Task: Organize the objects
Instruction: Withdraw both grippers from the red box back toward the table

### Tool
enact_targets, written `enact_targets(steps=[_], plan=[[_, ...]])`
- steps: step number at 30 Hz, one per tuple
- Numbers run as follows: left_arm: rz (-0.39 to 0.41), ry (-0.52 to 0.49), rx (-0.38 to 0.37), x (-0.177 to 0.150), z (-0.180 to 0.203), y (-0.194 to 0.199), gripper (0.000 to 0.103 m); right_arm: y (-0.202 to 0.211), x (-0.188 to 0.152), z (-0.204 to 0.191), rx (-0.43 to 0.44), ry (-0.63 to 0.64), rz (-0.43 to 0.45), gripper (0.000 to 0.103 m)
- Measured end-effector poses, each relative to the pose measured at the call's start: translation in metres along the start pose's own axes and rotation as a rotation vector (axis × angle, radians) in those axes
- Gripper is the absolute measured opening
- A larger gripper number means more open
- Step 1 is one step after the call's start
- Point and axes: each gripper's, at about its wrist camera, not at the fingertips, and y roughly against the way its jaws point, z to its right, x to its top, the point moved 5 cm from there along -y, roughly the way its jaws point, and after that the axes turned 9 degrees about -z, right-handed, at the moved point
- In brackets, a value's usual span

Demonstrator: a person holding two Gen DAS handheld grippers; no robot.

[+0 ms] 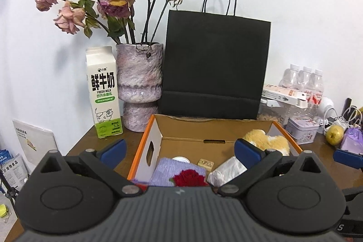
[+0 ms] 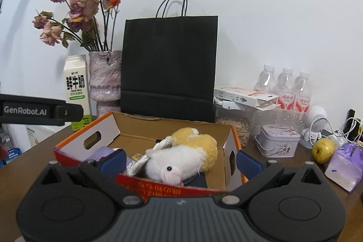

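Observation:
An open cardboard box [image 1: 149,133] with orange edges sits on the brown table; it also shows in the right wrist view [image 2: 229,135]. In it lie a white and yellow plush toy [image 2: 181,160], a purple knitted cloth with a red rose [image 1: 179,171], a white plastic wrap [image 1: 226,170] and a small stamped block [image 1: 205,162]. My left gripper [image 1: 180,150] is open and empty, held over the box's near side. My right gripper [image 2: 181,161] is open and empty, just before the box's near wall, with the plush toy seen between its fingers.
Behind the box stand a black paper bag [image 1: 215,65], a vase of dried roses [image 1: 139,85] and a milk carton [image 1: 104,92]. To the right are water bottles [image 2: 285,87], a tin [image 2: 279,143], a pear [image 2: 323,150] and a purple pack [image 2: 344,166].

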Motion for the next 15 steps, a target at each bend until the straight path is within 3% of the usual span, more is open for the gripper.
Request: enact_targets(steps=[15], plan=[[0.017, -0.055, -0.036, -0.049, 0.001, 0.064, 0.103, 0.069, -0.052, 0.0, 0.013, -0.008, -0.001, 0.103]])
